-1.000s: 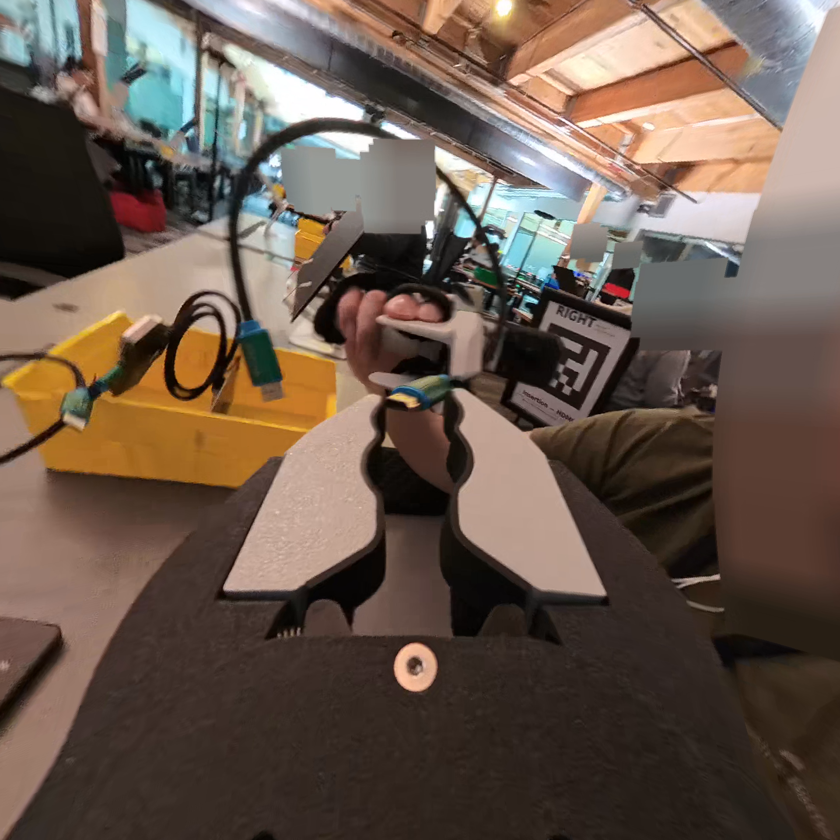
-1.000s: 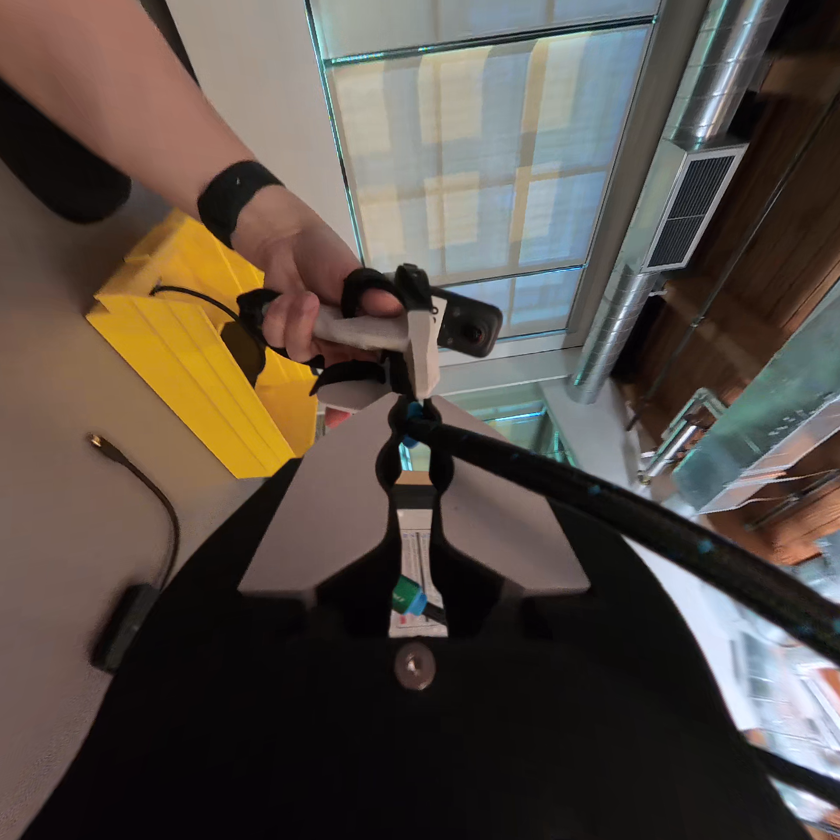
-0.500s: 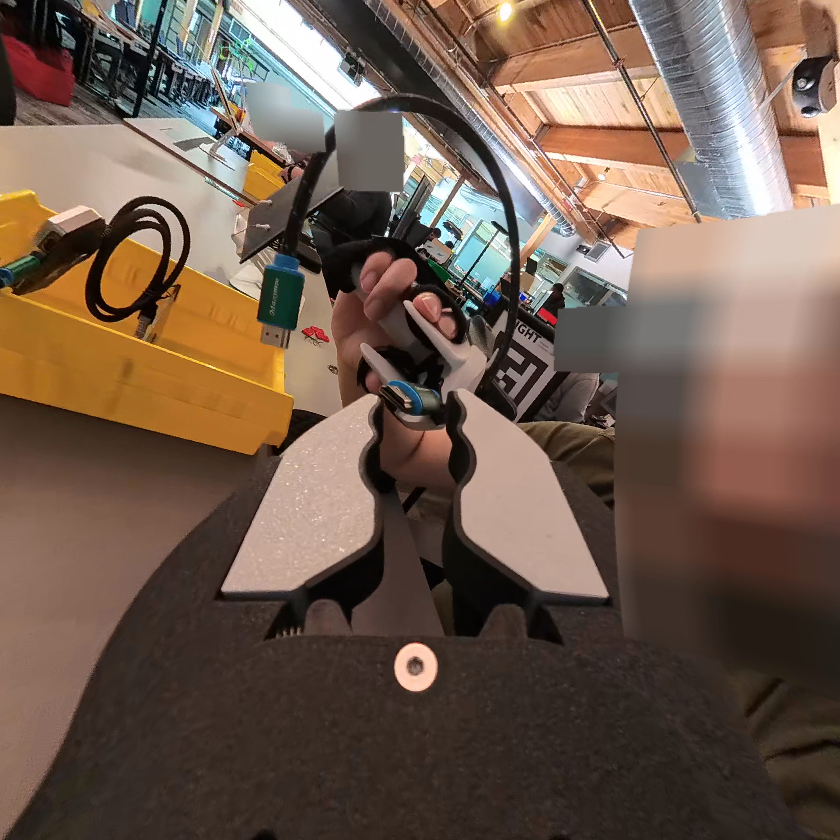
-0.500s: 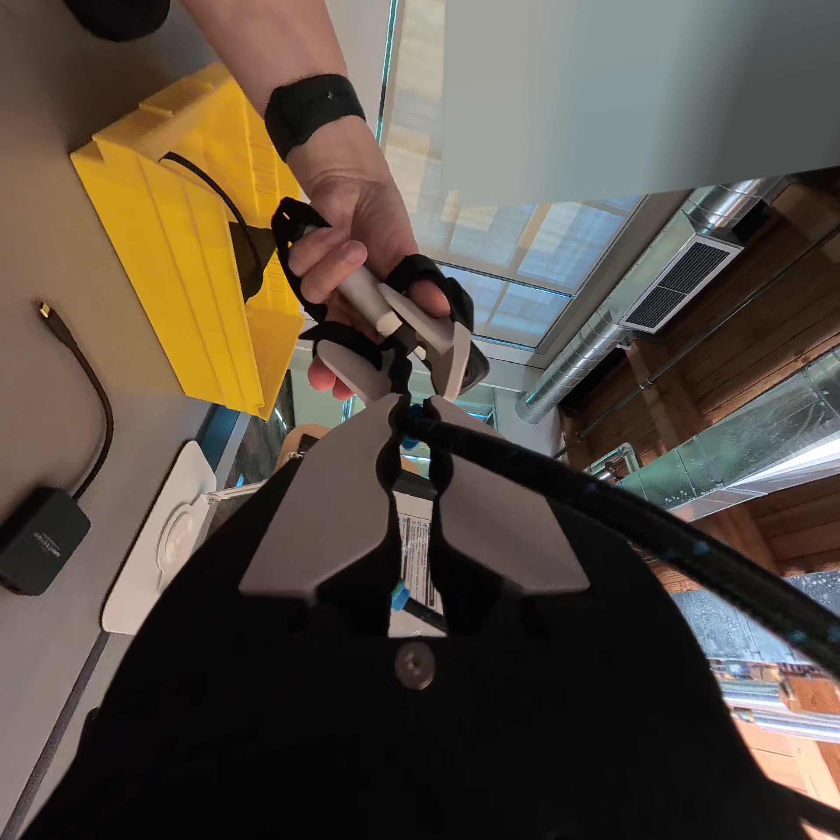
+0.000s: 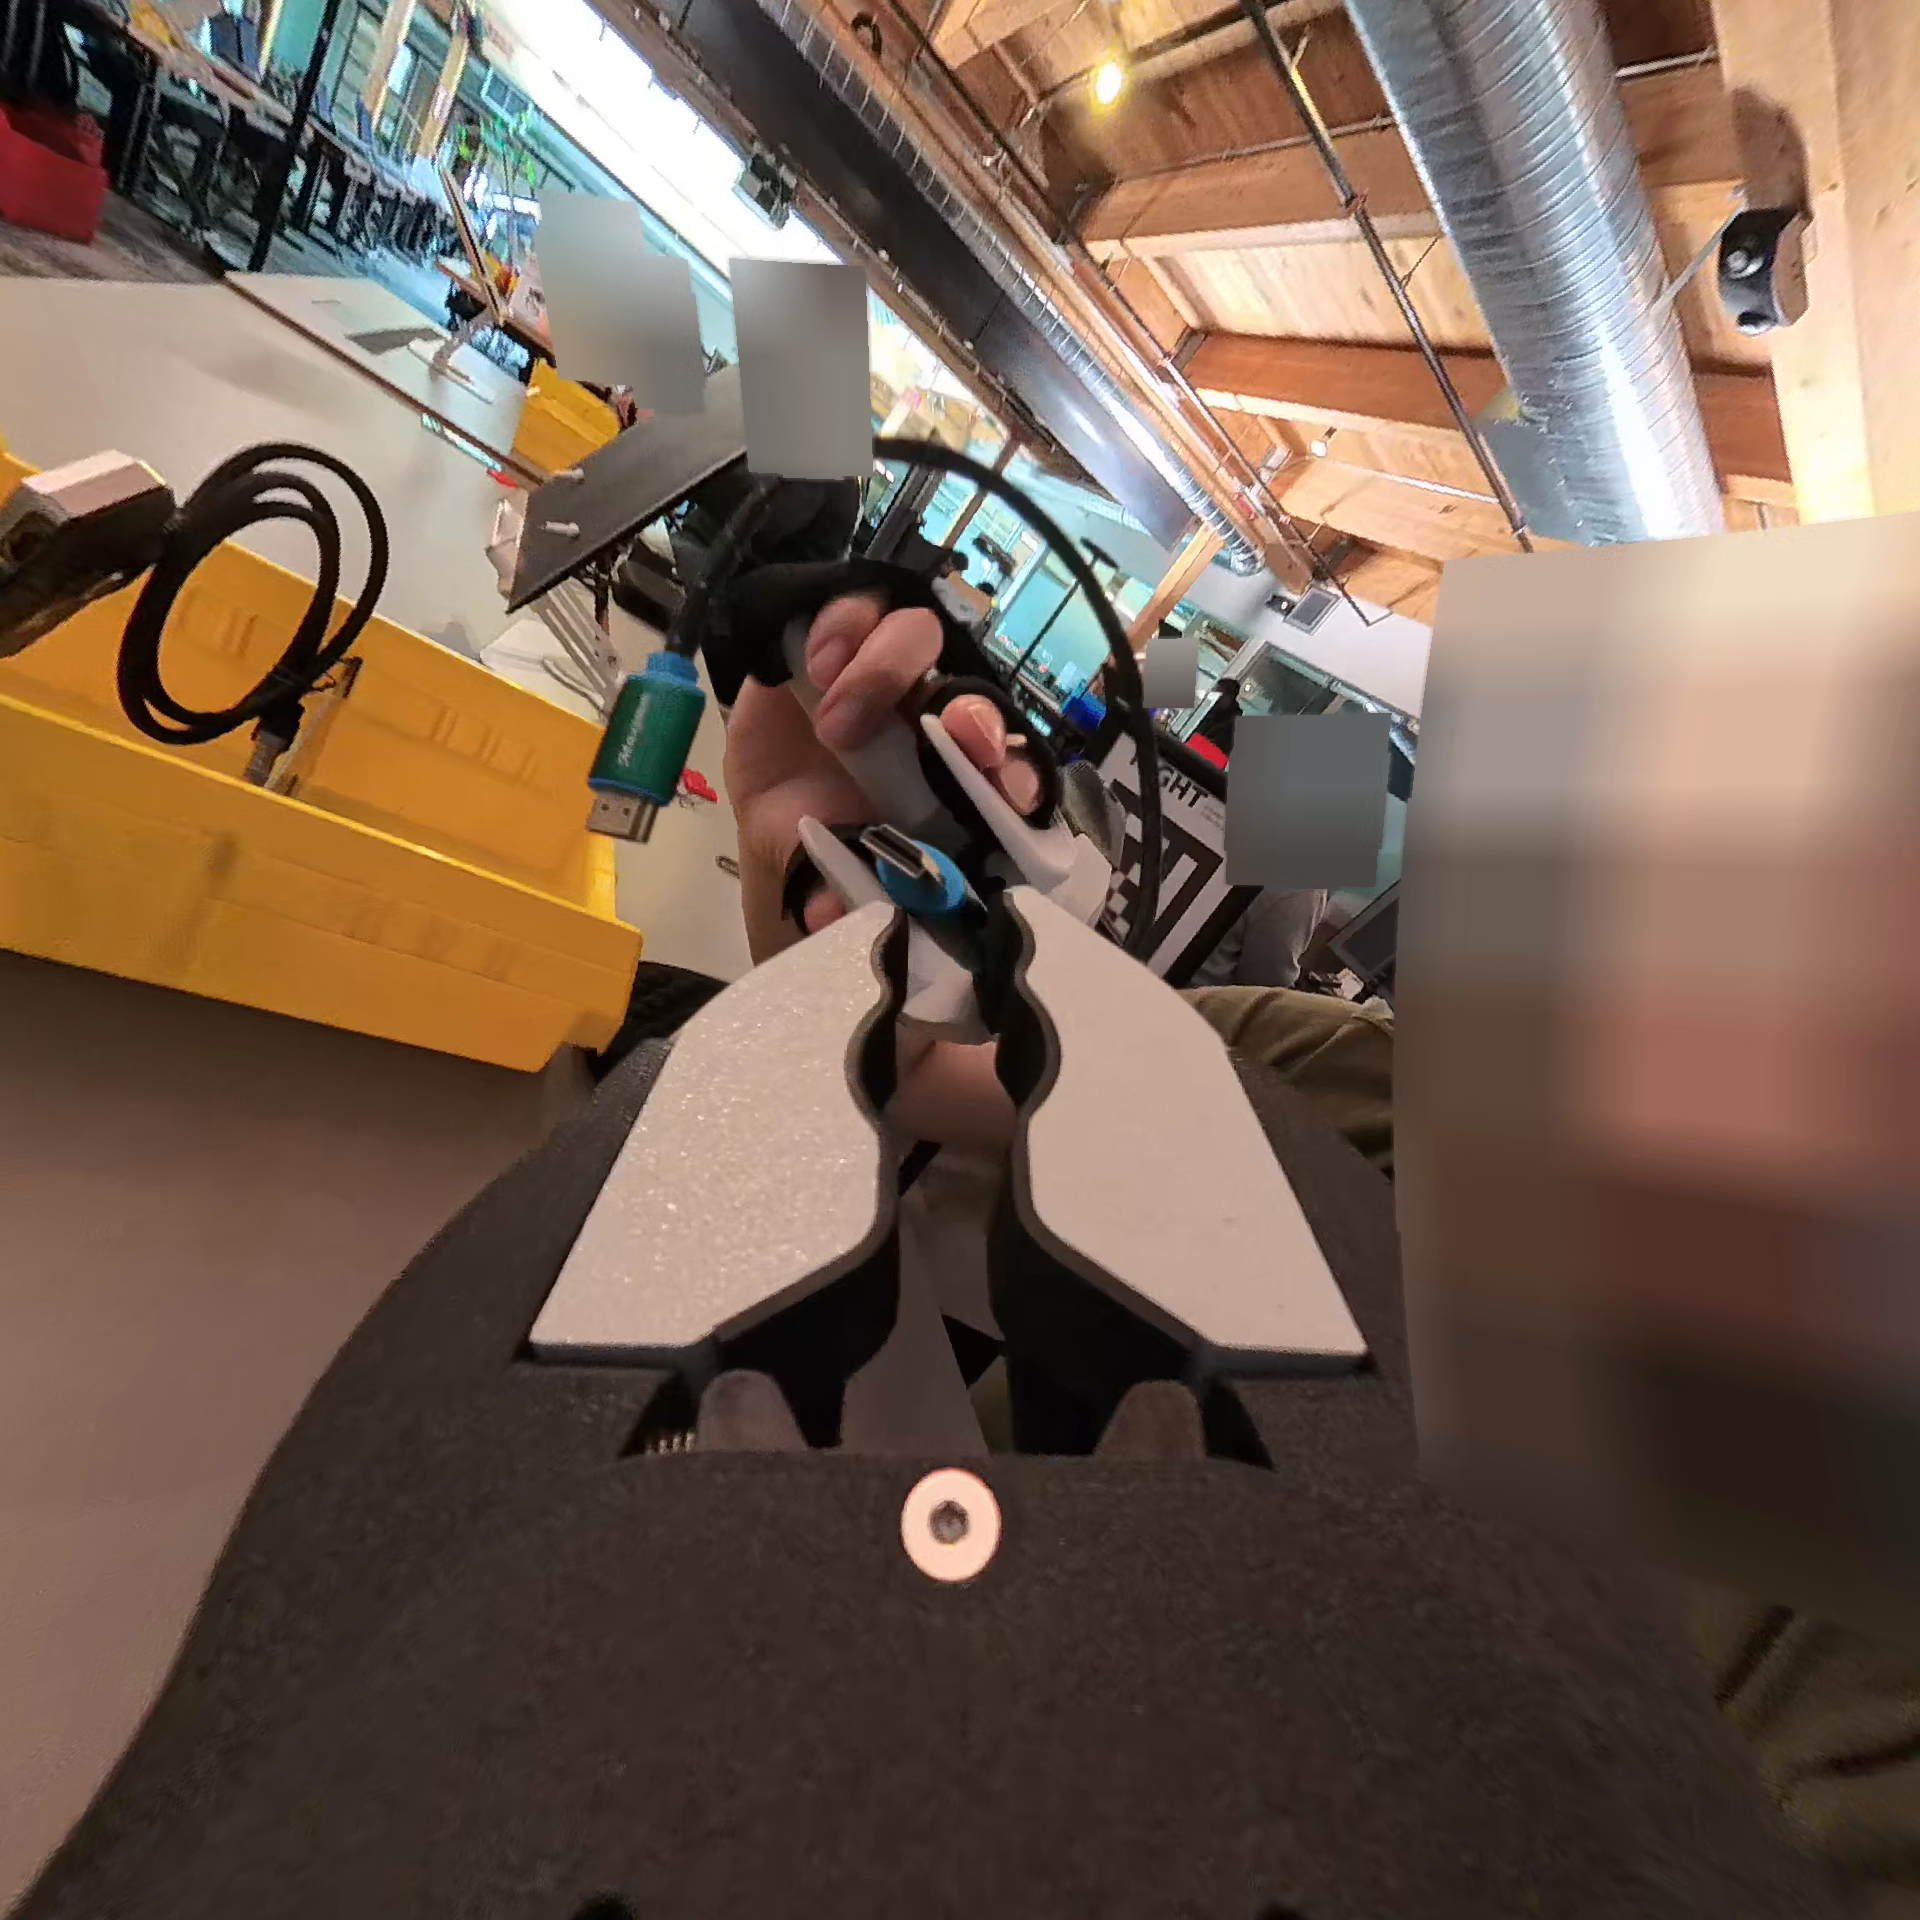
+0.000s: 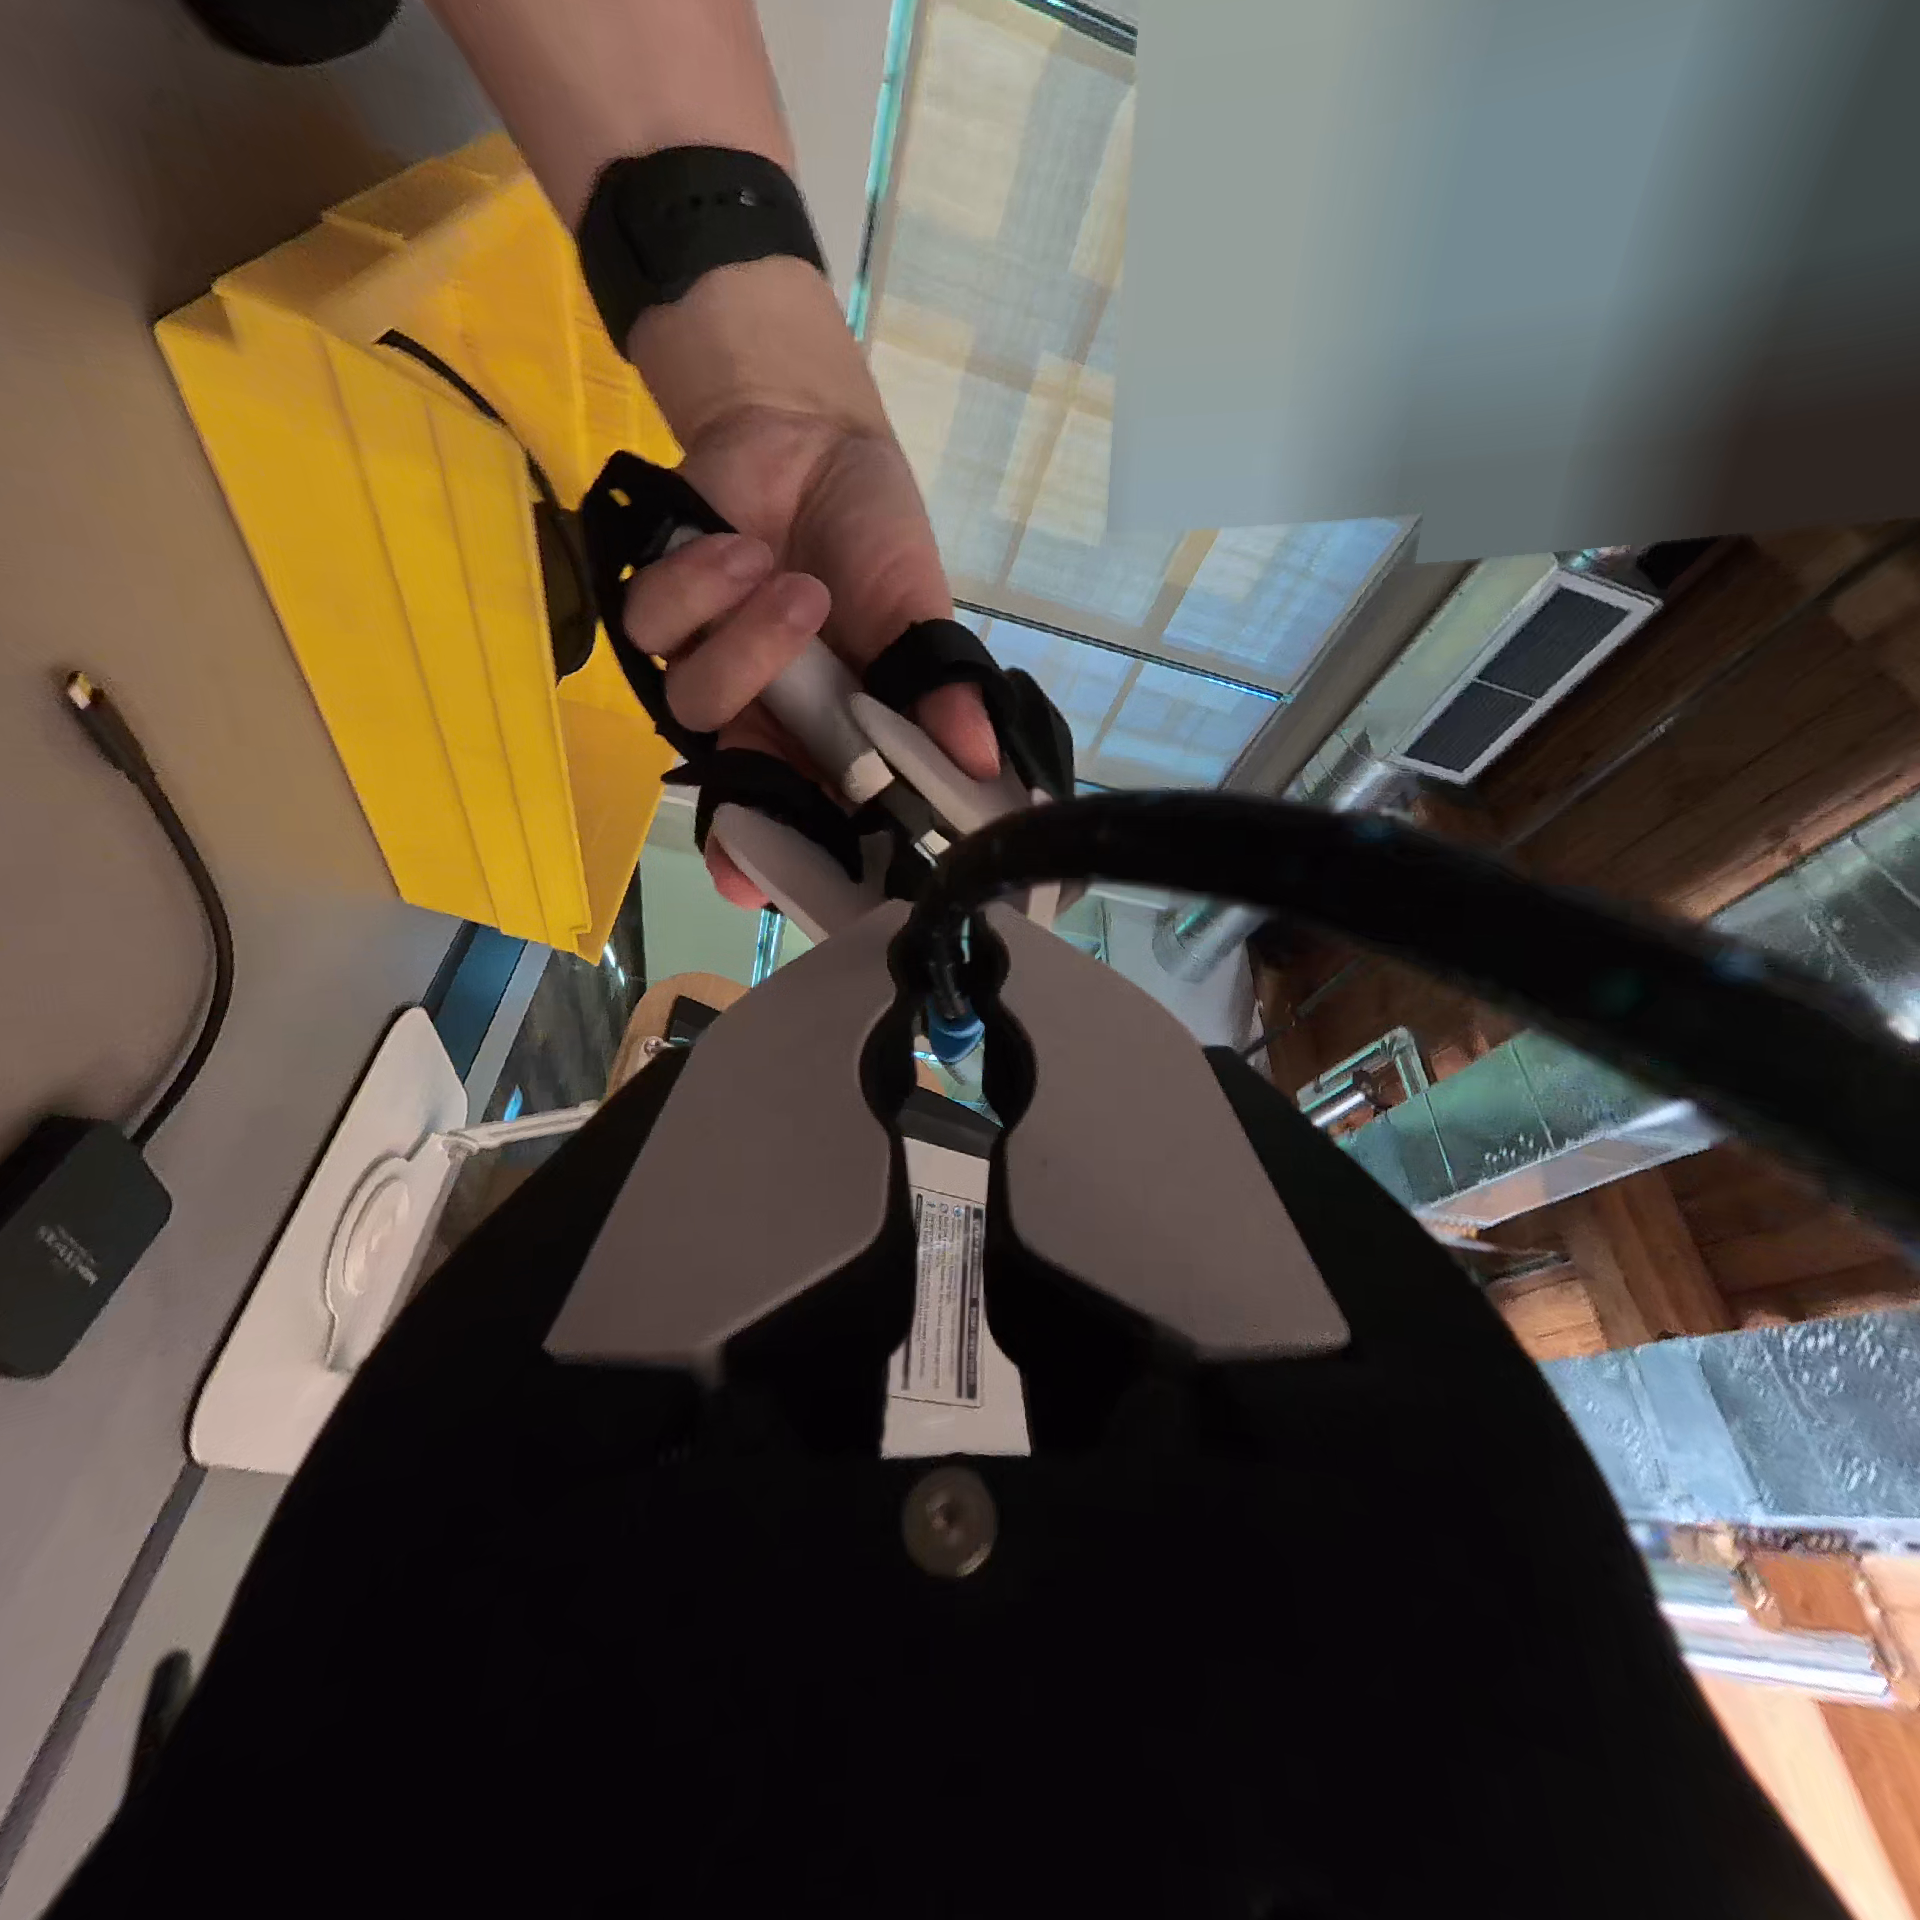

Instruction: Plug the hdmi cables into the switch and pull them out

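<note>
A black HDMI cable [image 5: 1127, 727] has a blue plug [image 5: 914, 868] at one end and a green plug [image 5: 644, 743] hanging free at the other. My right gripper [image 6: 948, 935] is shut on the cable just behind the blue plug [image 6: 956, 1023], and the cable [image 6: 1351, 862] arcs off to the right. My left gripper [image 5: 951, 925] meets it tip to tip in the air. Its jaws stand a narrow gap apart with the blue plug's rear at the tips. Whether it grips the plug is unclear. The black switch box [image 6: 62, 1247] lies on the table with its short lead [image 6: 197, 935].
A yellow bin [image 5: 312, 883] stands on the table and holds a coiled black cable [image 5: 249, 592] and a grey adapter [image 5: 83, 499]; the bin also shows in the right wrist view [image 6: 416, 520]. A white pad [image 6: 332, 1247] lies beside the switch. A person's arm [image 6: 675, 104] reaches over the bin. The grippers are tip to tip, or close to it.
Both grippers have tilted together while staying tip to tip. The blue plug now points up and left instead of sideways. The green plug hangs nearer, and the switch box has come further into the right view.
</note>
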Demonstrator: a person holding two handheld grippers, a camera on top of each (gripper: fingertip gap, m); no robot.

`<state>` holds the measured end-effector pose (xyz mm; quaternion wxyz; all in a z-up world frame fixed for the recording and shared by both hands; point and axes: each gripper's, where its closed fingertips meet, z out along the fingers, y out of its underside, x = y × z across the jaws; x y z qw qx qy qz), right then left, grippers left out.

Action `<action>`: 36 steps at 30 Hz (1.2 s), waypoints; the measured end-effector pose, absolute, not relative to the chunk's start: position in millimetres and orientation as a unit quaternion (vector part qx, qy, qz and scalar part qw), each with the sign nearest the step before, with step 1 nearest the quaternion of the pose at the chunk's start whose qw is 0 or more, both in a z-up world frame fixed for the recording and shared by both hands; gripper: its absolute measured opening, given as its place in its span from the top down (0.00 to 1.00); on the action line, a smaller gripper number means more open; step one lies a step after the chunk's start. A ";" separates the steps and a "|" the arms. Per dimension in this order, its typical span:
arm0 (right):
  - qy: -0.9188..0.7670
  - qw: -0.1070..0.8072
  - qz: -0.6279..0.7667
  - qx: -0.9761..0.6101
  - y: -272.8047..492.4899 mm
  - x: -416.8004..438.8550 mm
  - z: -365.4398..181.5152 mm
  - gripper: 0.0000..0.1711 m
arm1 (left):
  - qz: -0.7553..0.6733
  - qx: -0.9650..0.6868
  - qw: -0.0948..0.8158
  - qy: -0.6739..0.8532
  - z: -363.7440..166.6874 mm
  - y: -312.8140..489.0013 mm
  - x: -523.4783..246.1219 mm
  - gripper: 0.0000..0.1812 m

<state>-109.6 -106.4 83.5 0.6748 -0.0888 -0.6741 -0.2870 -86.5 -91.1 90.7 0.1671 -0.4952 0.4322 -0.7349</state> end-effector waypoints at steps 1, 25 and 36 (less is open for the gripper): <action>-0.666 0.686 -0.275 -0.099 -105.2 -109.0 85.8 0.95 | -0.738 -0.493 0.175 0.426 93.0 -89.9 -85.6 0.92; -0.607 0.741 -0.230 -0.174 -84.3 -110.6 92.8 0.86 | -0.748 -0.480 0.237 0.393 106.5 -78.6 -82.6 0.91; -0.313 0.841 0.194 -0.396 -59.2 -99.6 123.6 0.74 | -0.768 -0.394 0.400 0.307 145.4 -70.5 -97.0 0.91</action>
